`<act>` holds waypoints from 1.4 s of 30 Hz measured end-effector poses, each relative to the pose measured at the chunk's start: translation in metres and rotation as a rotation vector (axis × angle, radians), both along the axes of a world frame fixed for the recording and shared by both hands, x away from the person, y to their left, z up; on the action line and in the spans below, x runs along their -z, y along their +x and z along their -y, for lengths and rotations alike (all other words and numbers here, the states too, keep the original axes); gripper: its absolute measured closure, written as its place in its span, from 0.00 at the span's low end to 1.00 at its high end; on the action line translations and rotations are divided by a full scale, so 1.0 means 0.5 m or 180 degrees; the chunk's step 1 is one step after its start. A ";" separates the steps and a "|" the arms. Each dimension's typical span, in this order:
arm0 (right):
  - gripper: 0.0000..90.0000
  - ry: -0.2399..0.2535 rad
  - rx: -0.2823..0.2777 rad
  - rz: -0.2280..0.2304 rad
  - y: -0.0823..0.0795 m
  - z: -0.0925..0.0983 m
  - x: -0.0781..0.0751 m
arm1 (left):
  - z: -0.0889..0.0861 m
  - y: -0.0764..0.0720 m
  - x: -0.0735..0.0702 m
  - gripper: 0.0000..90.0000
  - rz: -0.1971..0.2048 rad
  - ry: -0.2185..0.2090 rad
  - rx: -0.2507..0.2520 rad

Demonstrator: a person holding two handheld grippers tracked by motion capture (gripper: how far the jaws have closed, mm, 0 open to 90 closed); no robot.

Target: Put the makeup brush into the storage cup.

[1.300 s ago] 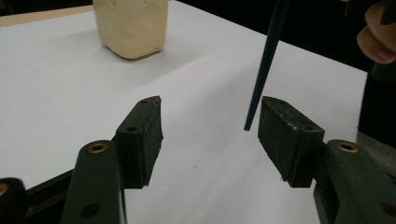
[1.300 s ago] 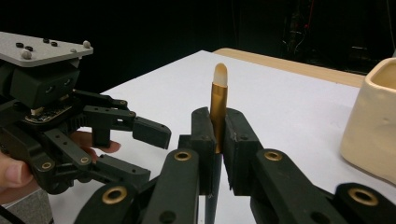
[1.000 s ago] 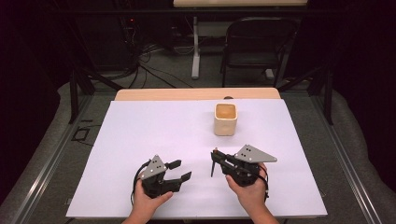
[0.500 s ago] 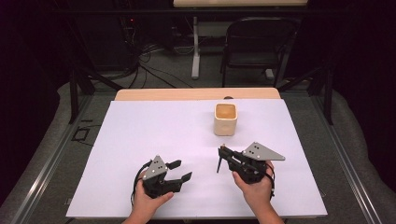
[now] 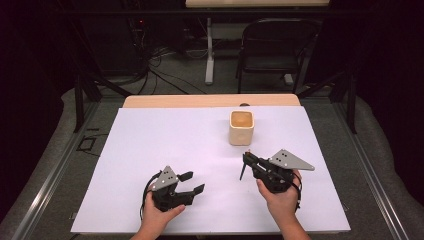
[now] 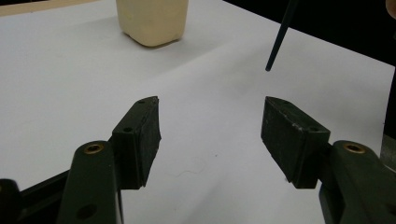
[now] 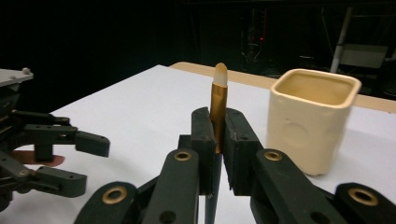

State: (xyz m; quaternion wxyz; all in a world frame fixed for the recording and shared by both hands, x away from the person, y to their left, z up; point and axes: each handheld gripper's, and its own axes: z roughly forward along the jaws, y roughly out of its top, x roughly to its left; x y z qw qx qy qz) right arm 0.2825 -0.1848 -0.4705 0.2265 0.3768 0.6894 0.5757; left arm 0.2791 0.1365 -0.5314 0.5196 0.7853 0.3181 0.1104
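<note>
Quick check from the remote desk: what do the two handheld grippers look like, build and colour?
Both are black, each with two jointed jaws ending in blocky black pads and brass-coloured pivot pins. The left gripper and right gripper each carry a grey three-cornered plate on top. A black cable loops off the left one. Forearms are bare, no sleeves.

A white sheet [image 5: 165,145] covers most of a light wooden table [image 5: 210,100], whose bare far edge shows beyond it. Grey carpet [image 5: 60,150] lies on either side, with metal rails [image 5: 45,185] running along it. Past the table stands a black folding chair [image 5: 275,50], just beside a white post [image 5: 209,50]. Dark cables [image 5: 160,65] trail over the floor there. Black curtains [image 5: 30,45] close the room in, and the back is dim
</note>
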 end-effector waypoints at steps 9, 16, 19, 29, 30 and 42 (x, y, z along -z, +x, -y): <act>0.93 -0.0028 0.0202 0.0053 0.019 0.040 -0.003 | -0.002 0.000 -0.002 0.42 0.0015 -0.0009 -0.0026; 0.93 -0.0088 0.0312 0.0090 0.040 0.062 -0.012 | -0.005 0.002 -0.001 0.41 0.0010 -0.0020 -0.0051; 0.93 -0.0139 0.0336 0.0114 0.048 0.064 -0.020 | -0.006 0.002 -0.002 0.41 0.0019 -0.0026 -0.0066; 0.93 -0.0187 0.0413 0.0229 0.071 0.070 -0.040 | -0.010 0.002 -0.004 0.41 0.0020 -0.0041 -0.0052; 0.93 -0.0191 0.0417 0.0234 0.074 0.071 -0.041 | -0.010 0.002 -0.003 0.40 0.0023 -0.0045 -0.0047; 0.93 -0.0228 0.0469 0.0209 0.108 0.075 -0.055 | -0.011 0.003 -0.003 0.40 0.0001 -0.0044 -0.0051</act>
